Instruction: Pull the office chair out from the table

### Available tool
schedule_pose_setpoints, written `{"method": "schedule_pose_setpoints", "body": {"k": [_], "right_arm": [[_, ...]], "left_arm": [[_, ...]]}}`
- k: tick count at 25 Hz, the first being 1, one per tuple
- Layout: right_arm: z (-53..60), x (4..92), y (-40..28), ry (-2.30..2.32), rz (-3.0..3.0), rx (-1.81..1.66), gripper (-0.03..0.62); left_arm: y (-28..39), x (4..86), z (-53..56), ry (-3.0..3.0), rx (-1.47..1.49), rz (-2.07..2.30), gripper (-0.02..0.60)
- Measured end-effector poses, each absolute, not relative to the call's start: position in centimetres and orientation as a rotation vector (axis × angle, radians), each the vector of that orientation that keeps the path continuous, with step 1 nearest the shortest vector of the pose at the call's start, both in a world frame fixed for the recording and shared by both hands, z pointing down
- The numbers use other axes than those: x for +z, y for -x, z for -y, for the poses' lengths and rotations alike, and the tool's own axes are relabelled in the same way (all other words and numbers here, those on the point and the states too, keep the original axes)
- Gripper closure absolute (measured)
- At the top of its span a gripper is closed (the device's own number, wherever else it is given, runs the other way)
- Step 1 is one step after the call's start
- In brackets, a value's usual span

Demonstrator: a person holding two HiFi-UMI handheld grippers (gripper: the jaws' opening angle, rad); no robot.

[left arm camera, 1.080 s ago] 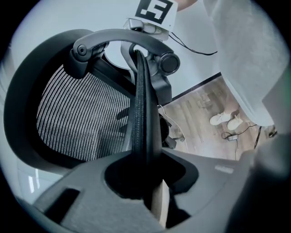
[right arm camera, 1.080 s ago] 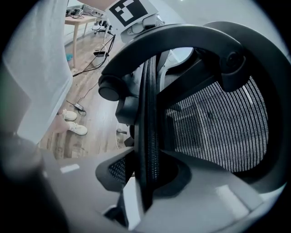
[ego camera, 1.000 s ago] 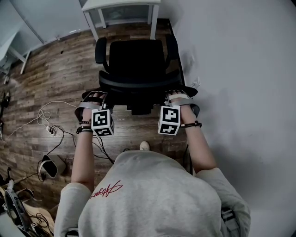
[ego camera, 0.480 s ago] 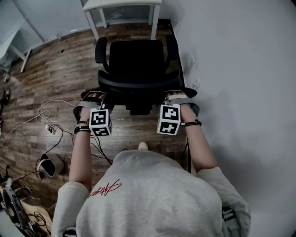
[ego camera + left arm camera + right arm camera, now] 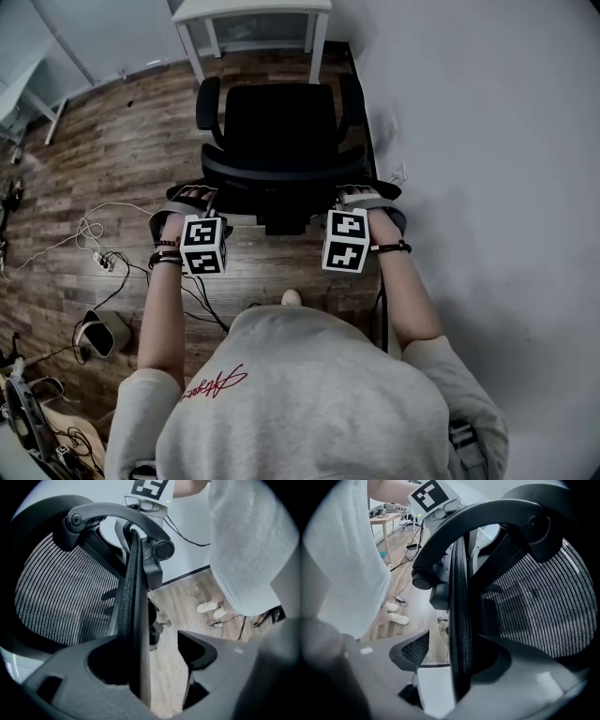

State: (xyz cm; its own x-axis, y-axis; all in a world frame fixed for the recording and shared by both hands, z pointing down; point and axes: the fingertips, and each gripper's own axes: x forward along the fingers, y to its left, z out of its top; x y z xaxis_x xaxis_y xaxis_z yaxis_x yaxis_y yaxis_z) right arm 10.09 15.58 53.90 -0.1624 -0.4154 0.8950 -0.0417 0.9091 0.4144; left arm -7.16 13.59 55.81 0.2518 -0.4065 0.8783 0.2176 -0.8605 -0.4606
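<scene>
Black mesh-backed office chair (image 5: 281, 127): on wood floor (image 5: 112, 150), clear of white table (image 5: 253, 9), which the frame edge cuts off | your left gripper (image 5: 152, 656): jaws just opened, backrest rim (image 5: 133, 597) between them, unclamped | your right gripper (image 5: 454, 658): likewise | chair base: hidden

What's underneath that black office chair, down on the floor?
Only wood floor shows around the office chair. From above, its seat and backrest cover whatever is directly beneath, so the base and wheels cannot be seen.
</scene>
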Motion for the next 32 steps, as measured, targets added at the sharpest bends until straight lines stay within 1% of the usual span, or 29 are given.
{"method": "schedule_pose_setpoints", "body": {"k": [10, 20, 24, 32], "right_arm": [[-15.7, 53.7, -10.0, -0.329, 1.747, -0.283, 0.316], [-15.6, 53.4, -9.9, -0.328, 1.764, -0.256, 0.316], [-15.7, 52.9, -9.8, -0.338, 1.772, -0.225, 0.303], [-15.6, 51.6, -8.9, -0.344, 1.790, -0.263, 0.299]], "left_arm": [[7.2, 55.8, -13.8, 2.081, -1.684, -0.132, 0.232], [7.2, 55.5, -13.8, 2.121, -1.701, -0.119, 0.224], [7.0, 55.4, -14.1, 2.141, -1.704, -0.111, 0.224], [6.6, 54.1, -14.1, 2.168, -1.660, -0.154, 0.224]]}}
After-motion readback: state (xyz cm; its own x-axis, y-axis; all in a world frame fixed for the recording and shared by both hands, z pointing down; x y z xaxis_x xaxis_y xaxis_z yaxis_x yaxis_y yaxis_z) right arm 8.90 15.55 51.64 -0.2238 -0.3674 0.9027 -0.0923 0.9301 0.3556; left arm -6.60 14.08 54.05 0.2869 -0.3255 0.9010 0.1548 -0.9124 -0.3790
